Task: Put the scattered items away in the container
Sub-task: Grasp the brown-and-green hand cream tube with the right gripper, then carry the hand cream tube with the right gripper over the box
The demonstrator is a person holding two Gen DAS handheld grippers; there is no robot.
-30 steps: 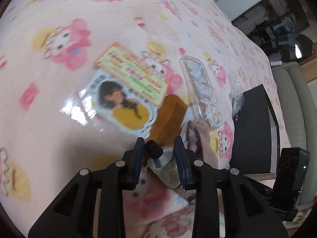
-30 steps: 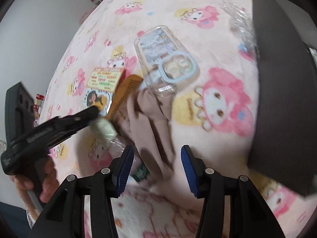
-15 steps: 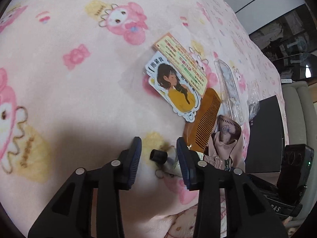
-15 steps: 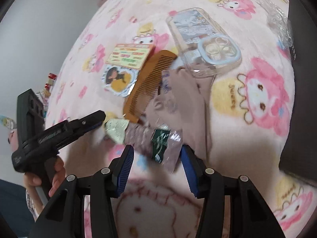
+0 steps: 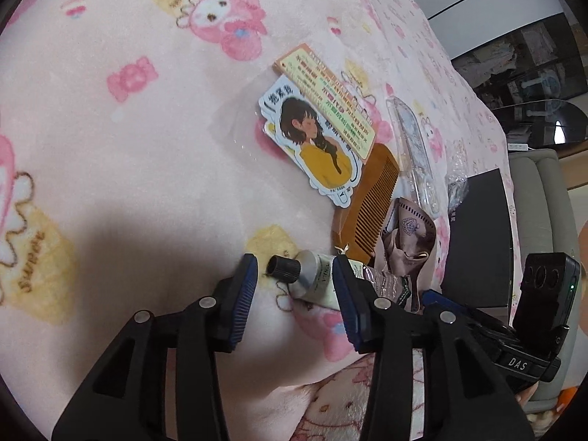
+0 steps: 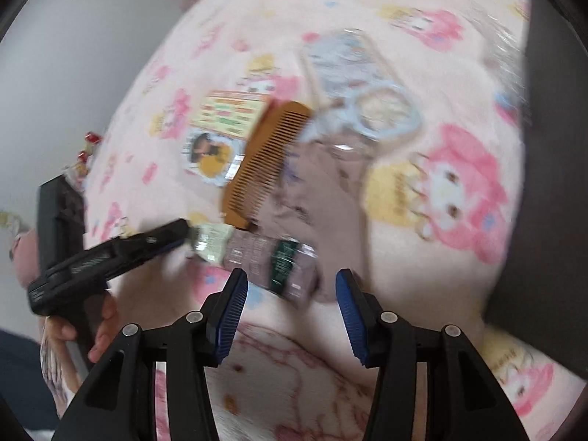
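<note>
A hand-cream tube [image 5: 316, 279] with a black cap lies on the pink blanket, cap end between the jaws of my left gripper [image 5: 294, 290]. The jaws are opening and the left pad stands clear of the cap. My right gripper [image 6: 292, 301] is open just short of the tube's crimped end [image 6: 283, 264], with nothing between its pads. Beyond the tube lie a wooden comb [image 5: 371, 205], a brown cloth [image 5: 408, 235], a sticker pack [image 5: 316, 143] and a clear phone case [image 5: 415, 154]. The black container [image 5: 477, 235] stands to the right.
Crumpled clear plastic [image 5: 455, 176] lies beside the container's far corner. A hand [image 6: 99, 327] holds the left gripper's handle at the left of the right wrist view. A grey sofa arm [image 5: 540, 198] lies past the container. The blanket [image 5: 110, 147] bulges softly.
The left gripper carried the tube down onto the blanket and its jaws widened off it. The right gripper drew in toward the tube's crimped end, still open.
</note>
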